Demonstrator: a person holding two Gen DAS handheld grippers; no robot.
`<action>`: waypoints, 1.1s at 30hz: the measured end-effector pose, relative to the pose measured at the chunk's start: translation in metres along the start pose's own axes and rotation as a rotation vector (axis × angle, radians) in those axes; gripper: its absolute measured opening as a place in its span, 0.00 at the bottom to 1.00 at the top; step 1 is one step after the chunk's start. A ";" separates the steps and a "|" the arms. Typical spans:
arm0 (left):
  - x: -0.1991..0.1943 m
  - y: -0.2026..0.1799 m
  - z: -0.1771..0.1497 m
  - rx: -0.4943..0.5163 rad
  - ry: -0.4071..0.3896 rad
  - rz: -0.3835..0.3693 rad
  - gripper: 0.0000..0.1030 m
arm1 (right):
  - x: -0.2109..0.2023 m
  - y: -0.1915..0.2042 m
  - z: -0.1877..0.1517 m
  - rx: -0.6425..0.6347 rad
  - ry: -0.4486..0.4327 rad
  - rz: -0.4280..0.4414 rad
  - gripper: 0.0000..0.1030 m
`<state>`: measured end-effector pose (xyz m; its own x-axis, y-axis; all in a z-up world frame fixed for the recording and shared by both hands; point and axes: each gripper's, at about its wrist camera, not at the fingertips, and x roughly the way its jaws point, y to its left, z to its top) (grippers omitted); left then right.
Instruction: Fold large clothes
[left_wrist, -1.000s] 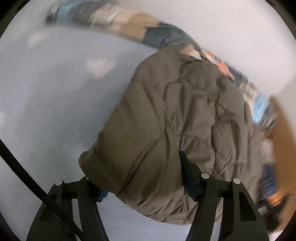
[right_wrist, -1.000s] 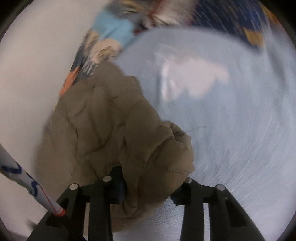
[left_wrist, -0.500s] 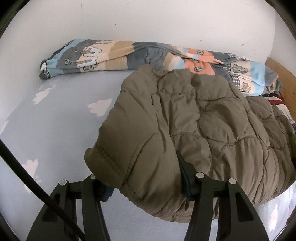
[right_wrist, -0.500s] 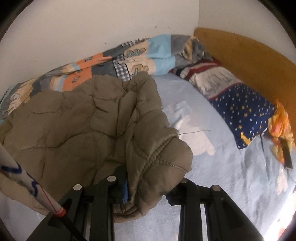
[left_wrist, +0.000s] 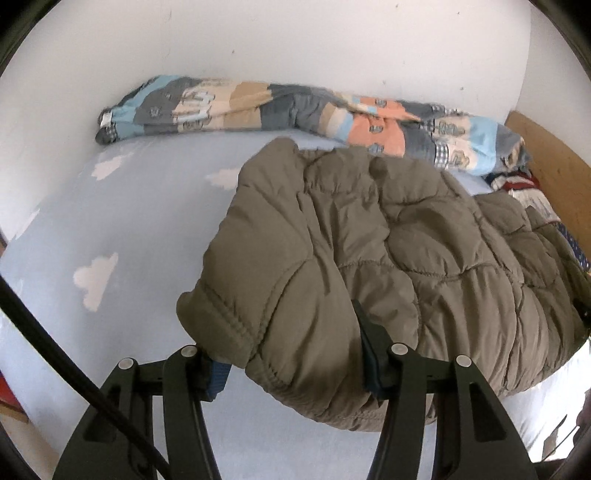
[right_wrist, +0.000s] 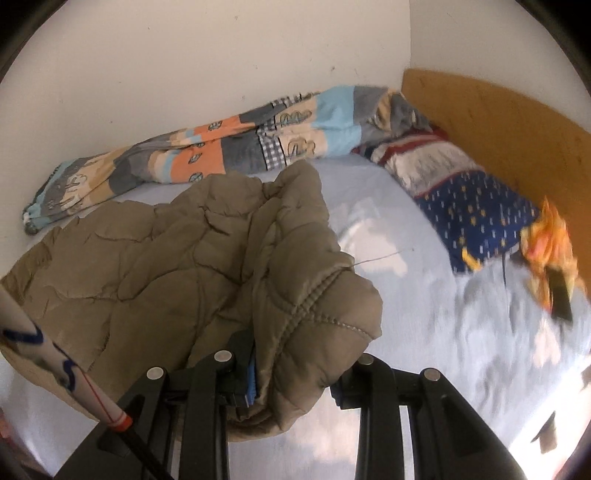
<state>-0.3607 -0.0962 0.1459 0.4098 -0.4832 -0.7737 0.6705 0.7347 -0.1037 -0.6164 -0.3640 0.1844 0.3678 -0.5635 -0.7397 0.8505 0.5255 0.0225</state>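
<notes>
**Jacket held at both near corners**

Left gripper (left_wrist: 291, 354) is clamped on the cuffed corner of the padded jacket (left_wrist: 388, 258); right gripper (right_wrist: 291, 373) is pinched on the other quilted corner. The bulk is draped on the bed sheet (left_wrist: 110, 229). Both corners should be carried level, grip kept firm, so the fold lands square.

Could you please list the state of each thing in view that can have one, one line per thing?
Puffer jacket: crumpled, partly lifted off the bed, gripped at two edges.
Left gripper: shut on the jacket's edge.
Right gripper: shut on a bunched jacket edge.
Patterned duvet: rolled into a long bundle along the wall.
Star pillow: lying flat by the headboard.
Bed sheet: spread flat.
</notes>
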 end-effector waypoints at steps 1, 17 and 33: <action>0.001 0.003 -0.007 -0.009 0.018 -0.003 0.55 | -0.001 -0.005 -0.008 0.022 0.021 0.012 0.30; -0.036 0.134 -0.045 -0.613 0.031 -0.162 0.66 | 0.021 -0.149 -0.112 0.875 0.351 0.372 0.61; 0.010 -0.082 -0.024 0.172 -0.033 -0.026 0.67 | 0.006 -0.060 -0.046 0.362 0.143 0.145 0.32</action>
<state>-0.4266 -0.1496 0.1319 0.4093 -0.5179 -0.7511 0.7756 0.6311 -0.0125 -0.6823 -0.3697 0.1475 0.4592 -0.3927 -0.7968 0.8804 0.3206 0.3494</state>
